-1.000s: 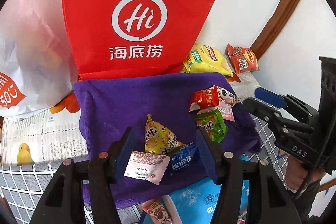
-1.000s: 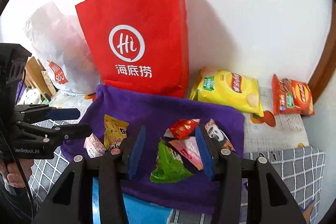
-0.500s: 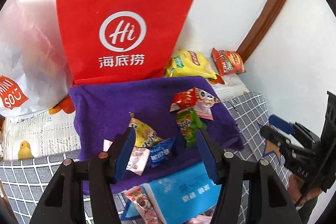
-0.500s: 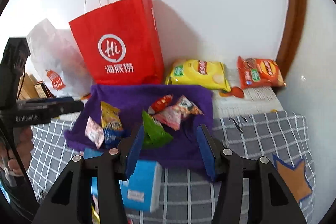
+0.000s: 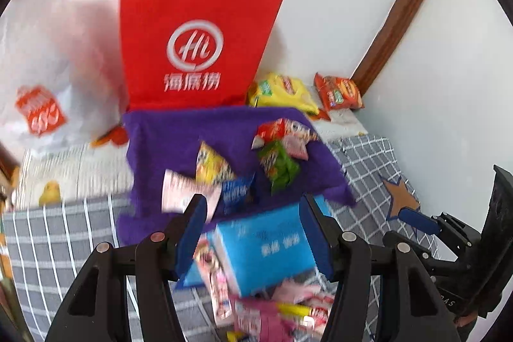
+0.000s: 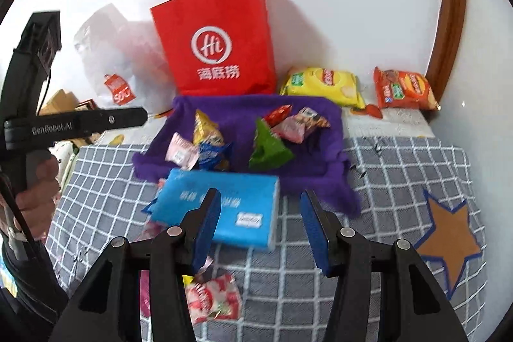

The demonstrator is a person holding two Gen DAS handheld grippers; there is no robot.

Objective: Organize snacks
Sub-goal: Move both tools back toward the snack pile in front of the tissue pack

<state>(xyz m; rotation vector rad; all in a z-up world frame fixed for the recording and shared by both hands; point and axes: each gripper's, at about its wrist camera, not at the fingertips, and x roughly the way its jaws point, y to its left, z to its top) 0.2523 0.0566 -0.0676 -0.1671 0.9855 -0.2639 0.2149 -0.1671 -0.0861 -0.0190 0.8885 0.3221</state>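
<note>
A purple cloth holds two clusters of small snack packets: a yellow packet, pink packet and blue packet on the left; a green packet, red packet and pink packet on the right. A blue tissue pack lies in front of the cloth. My left gripper is open and empty above the tissue pack. My right gripper is open and empty, held back over the checked cover.
A red paper bag stands against the wall behind the cloth, a white plastic bag to its left. A yellow chip bag and orange chip bag lie at the back right. More snack packets lie near me.
Both grippers have pulled back and up from the cloth, so the whole scene looks smaller and farther. Both stayed open and empty. The snacks on the cloth have not moved.
</note>
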